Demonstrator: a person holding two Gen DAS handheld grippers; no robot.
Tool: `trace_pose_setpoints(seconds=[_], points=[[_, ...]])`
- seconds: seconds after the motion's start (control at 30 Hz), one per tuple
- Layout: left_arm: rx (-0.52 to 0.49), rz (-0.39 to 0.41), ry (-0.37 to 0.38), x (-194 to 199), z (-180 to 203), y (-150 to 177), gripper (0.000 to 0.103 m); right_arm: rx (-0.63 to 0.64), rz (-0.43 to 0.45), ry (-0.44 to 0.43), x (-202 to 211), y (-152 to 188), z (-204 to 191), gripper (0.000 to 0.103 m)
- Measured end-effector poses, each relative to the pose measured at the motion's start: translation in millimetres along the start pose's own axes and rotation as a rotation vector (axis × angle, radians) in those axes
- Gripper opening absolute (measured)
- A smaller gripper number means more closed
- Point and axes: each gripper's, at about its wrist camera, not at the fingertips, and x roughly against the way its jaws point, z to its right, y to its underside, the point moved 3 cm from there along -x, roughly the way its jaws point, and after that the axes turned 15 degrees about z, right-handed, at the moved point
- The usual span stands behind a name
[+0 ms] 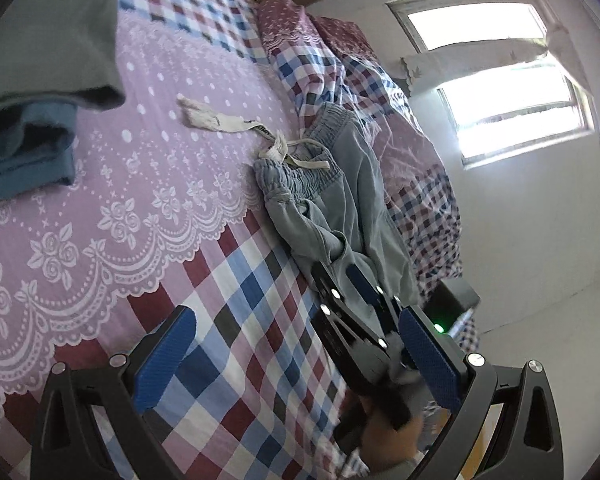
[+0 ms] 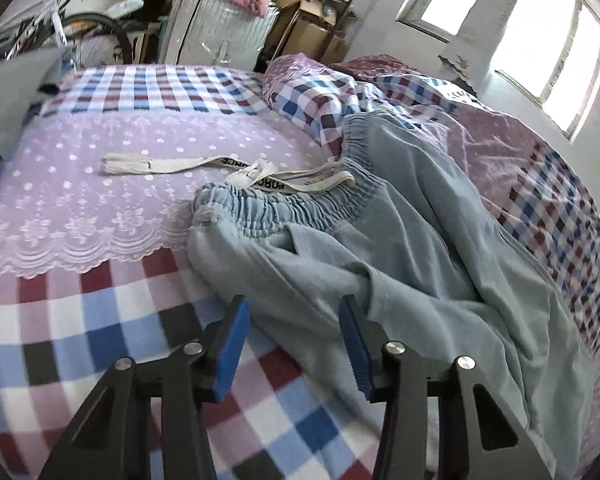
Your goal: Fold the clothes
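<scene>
Two grippers are over the bed [image 2: 100,320], and the job is only starting. The left gripper [image 1: 300,364] has its fingers wide open with only the checked blanket under them; it holds nothing. The right gripper [image 2: 292,340] is closest to the pale blue trousers [image 2: 420,248]. Its fingers stand partly open, one on each side of a bunched-up edge of the trousers, and I do not see the pads pressing the cloth yet. So the step in hand looks like taking hold of the trousers.

These trousers lie crumpled on the bed, with the stretchy waistband [image 2: 284,208] farther off than the right gripper. A white drawstring [image 2: 172,164] trails from the waistband onto the purple lace cover [image 2: 80,200]. Far from the trousers, a folded blue cloth [image 1: 24,148] sits on the same cover.

Next, I think the right fingers need to pinch the cloth, and the left gripper must come over to the trousers, so both can pull them flat.
</scene>
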Motion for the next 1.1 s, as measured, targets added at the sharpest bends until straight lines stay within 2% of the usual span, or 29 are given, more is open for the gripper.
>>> trace_pose_setpoints(seconds=[0.13,0.23,0.33,0.57,0.77,0.93,1.1], points=[[0.052,-0.025,0.018,-5,-6,-2,0.102,0.075,-0.029,-0.007,-24,2,-9,0.042],[0.076,-0.031,0.036,-7,-8,-4,0.102,0.088,-0.042,0.003,-30,4,-8,0.025],[0.096,-0.036,0.048,-8,-11,-7,0.102,0.065,-0.028,-0.024,-22,3,-3,0.012],[0.136,-0.032,0.070,-9,-15,-10,0.102,0.027,0.014,-0.137,18,-1,-8,0.010],[0.156,-0.030,0.083,-9,-16,-11,0.102,-0.018,0.070,-0.194,60,-9,-12,0.010],[0.170,-0.071,0.136,-19,-11,-3,0.102,-0.034,0.125,-0.236,105,-18,-10,0.009],[0.224,-0.125,0.232,-37,0,15,0.102,-0.021,0.113,-0.253,131,-13,-15,0.009]])
